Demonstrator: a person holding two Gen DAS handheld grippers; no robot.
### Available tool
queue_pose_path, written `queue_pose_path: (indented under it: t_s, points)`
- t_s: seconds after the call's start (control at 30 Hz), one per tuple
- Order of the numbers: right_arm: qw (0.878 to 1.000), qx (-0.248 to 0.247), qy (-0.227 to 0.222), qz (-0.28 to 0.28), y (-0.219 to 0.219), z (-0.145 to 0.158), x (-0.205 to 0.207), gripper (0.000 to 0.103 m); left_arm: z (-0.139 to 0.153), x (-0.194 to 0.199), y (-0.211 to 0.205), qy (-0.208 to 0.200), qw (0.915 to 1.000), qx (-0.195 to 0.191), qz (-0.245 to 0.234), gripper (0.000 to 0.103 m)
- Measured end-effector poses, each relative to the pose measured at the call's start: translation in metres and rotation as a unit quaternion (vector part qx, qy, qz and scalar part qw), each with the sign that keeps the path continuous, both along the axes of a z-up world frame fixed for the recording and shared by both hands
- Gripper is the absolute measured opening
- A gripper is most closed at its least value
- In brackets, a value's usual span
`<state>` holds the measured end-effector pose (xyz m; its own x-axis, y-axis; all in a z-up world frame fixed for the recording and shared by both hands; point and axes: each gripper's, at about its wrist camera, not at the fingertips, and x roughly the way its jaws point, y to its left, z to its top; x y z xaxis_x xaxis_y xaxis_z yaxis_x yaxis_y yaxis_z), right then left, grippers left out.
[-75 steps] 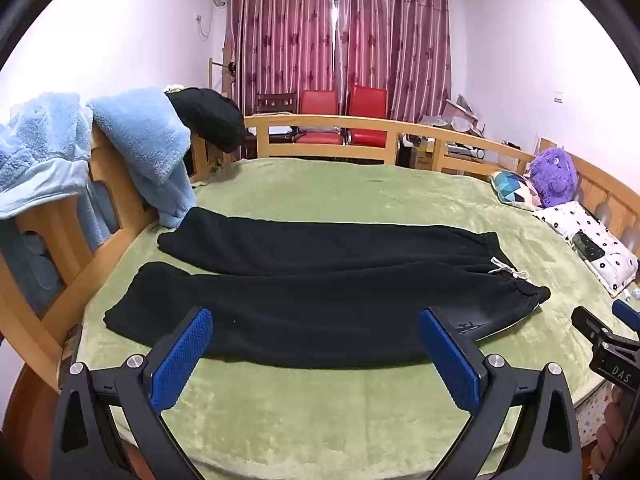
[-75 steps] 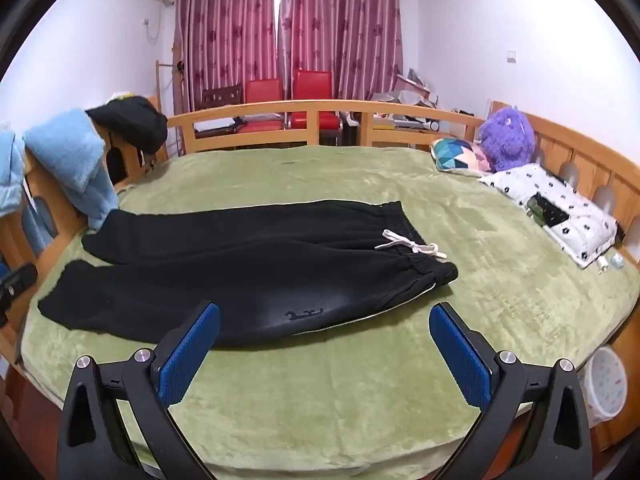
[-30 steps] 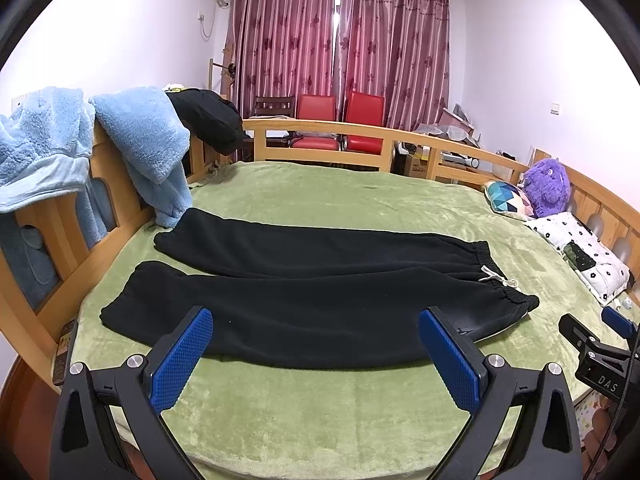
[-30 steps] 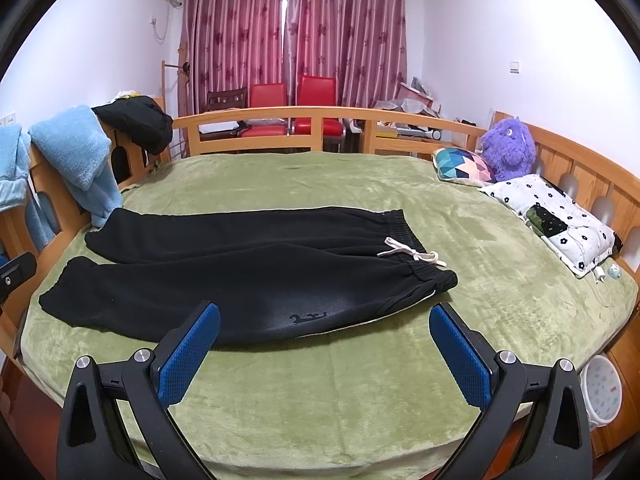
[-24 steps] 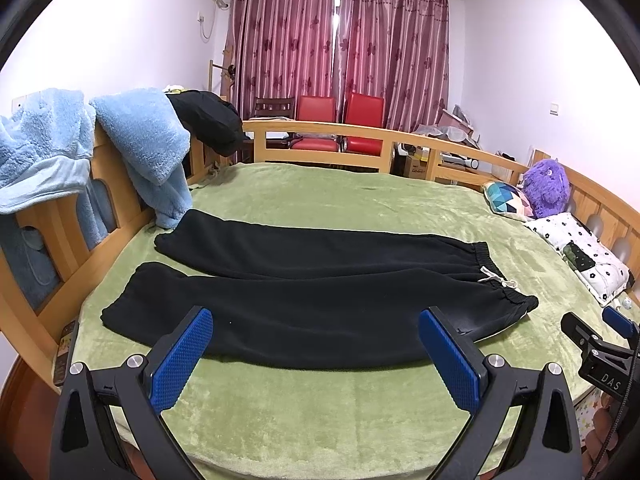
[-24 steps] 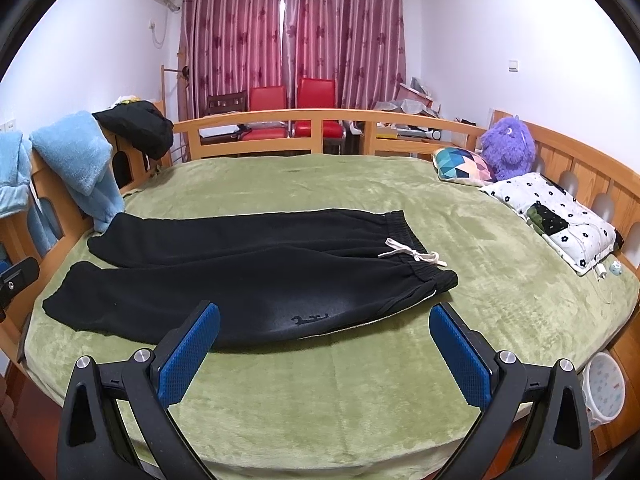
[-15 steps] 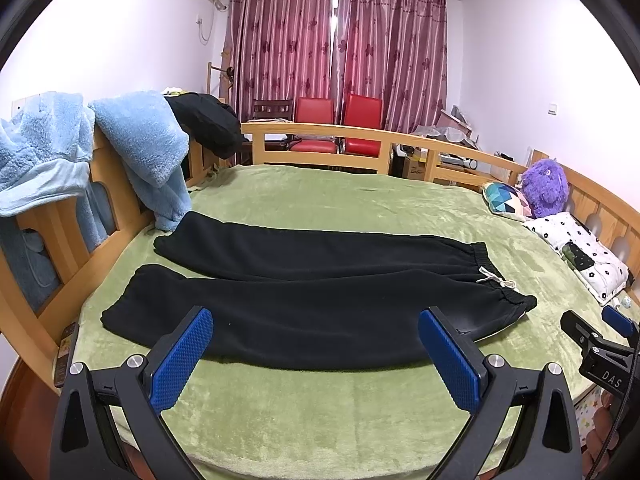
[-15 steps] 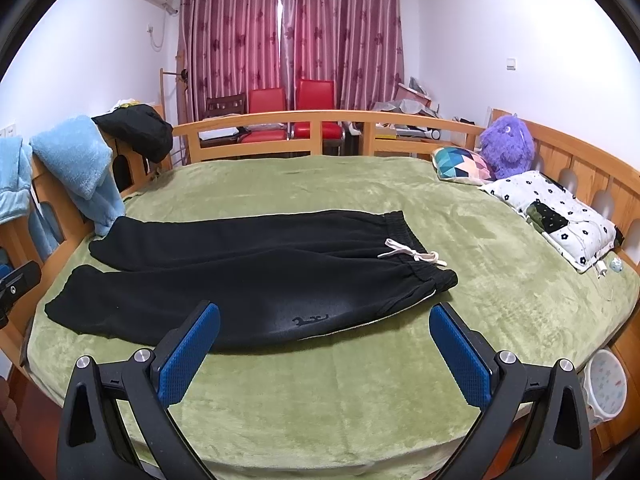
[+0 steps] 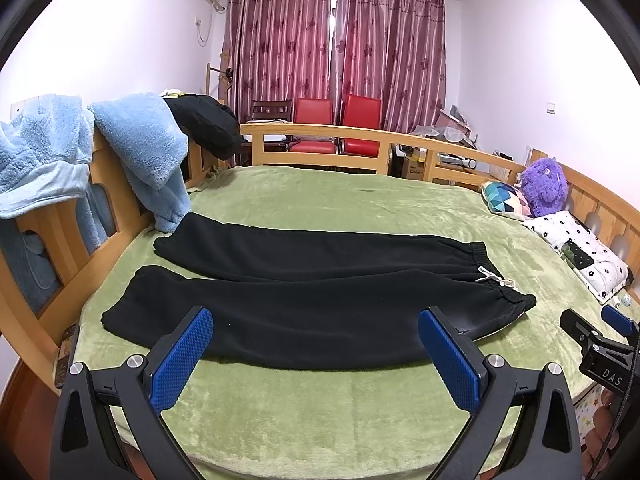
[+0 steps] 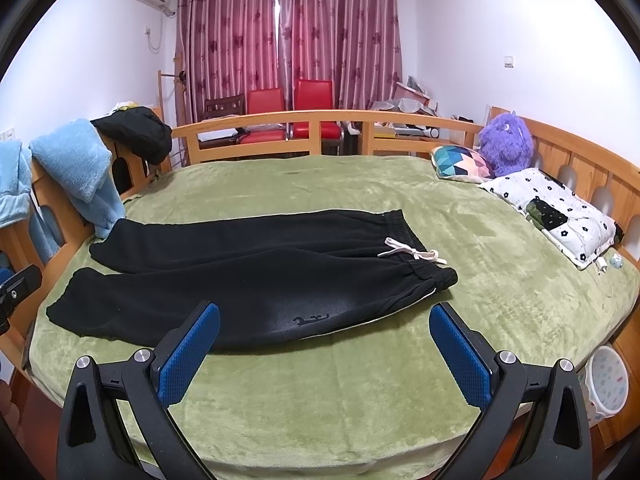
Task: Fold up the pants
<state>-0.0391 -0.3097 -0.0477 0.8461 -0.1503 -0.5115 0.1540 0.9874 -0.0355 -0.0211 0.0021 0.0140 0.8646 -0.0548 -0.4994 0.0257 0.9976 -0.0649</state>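
Black pants (image 9: 312, 292) (image 10: 248, 280) lie flat on the green bed cover (image 9: 320, 408) (image 10: 344, 396), legs spread toward the left, waistband with a white drawstring (image 10: 408, 254) at the right. My left gripper (image 9: 316, 332) hangs open above the bed's near edge, in front of the near leg, with nothing between its blue pads. My right gripper (image 10: 324, 328) is open too, short of the hip area and a small logo (image 10: 311, 321). The right gripper's tip (image 9: 600, 344) shows at the left view's right edge.
A wooden rail (image 9: 360, 136) rings the bed. Blue fleece garments (image 9: 136, 152) and a dark jacket (image 9: 208, 128) hang on the left rail. A patterned cushion (image 10: 460, 162), purple plush (image 10: 506, 140) and flowered pillow (image 10: 560, 208) sit right. A white bin (image 10: 608, 380) stands beside the bed.
Both views have shifted slightly: the grippers rose a little and drew back from the pants. Both stay open and the pants have not moved.
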Motion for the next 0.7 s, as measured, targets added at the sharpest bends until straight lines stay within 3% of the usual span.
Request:
queue_pose_path:
  t_s: [0.43,0.7]
  points:
    - [1.0,0.011,0.006,0.001,-0.003,0.0,0.006,0.103,0.0,0.005,0.004,0.002,1.0,-0.006,-0.002,0.103]
    - [0.999,0.017,0.032,-0.002,-0.005,-0.015,0.027,0.103,-0.015,0.025,0.005,0.003,0.9999,0.003,0.015,0.103]
